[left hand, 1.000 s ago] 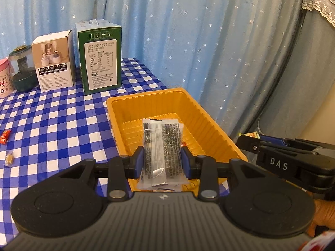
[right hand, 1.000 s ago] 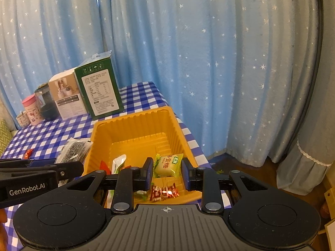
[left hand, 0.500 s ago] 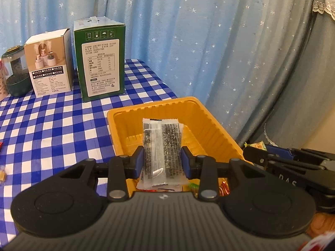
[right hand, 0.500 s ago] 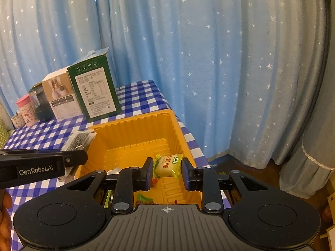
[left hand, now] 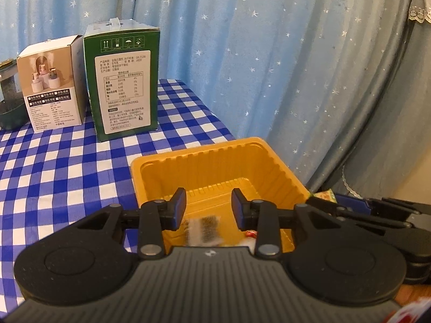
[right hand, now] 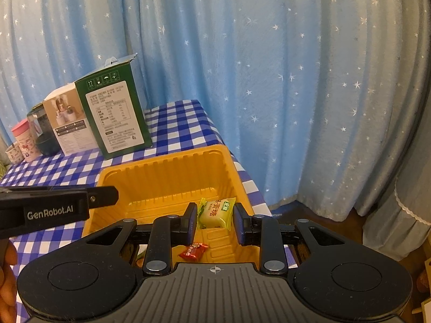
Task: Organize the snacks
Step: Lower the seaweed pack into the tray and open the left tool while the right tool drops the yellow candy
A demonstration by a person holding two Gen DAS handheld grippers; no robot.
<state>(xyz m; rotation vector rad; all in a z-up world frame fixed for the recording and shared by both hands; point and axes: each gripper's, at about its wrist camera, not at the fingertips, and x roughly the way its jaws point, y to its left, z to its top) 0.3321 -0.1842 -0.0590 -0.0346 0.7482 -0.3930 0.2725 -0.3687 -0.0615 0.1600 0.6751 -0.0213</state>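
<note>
Mugs: a pink cup and a small white cup stand at the far left of the table.
Jar: a dark green jar stands just beside a white box.
Boxes: the white box and a taller green box stand upright side by side at the back of the table, in front of the blue starred curtain.
Cloth: a blue and white checked tablecloth covers the table.
Hand: a person's fingers show at the left edge of the right wrist view, under the left tongs.
Tray: a yellow tray sits on the cloth near the table's right edge, in front of the green box.
Left tongs: spread over the near part of the tray, with nothing between the pads.
Speckled packet: a clear packet with dark contents, blurred, below the left tongs' gap and within the tray's outline. Whether it lies on the floor of the tray cannot be told.
Right tongs: over the tray's right half, pinching a yellow and green sweet packet between the pads.
Red sweet: lies on the tray floor, below the held packet.
Two tongs together: side by side and both tilted downward, left tongs at the tray's left rim, right tongs near its right wall.
</note>
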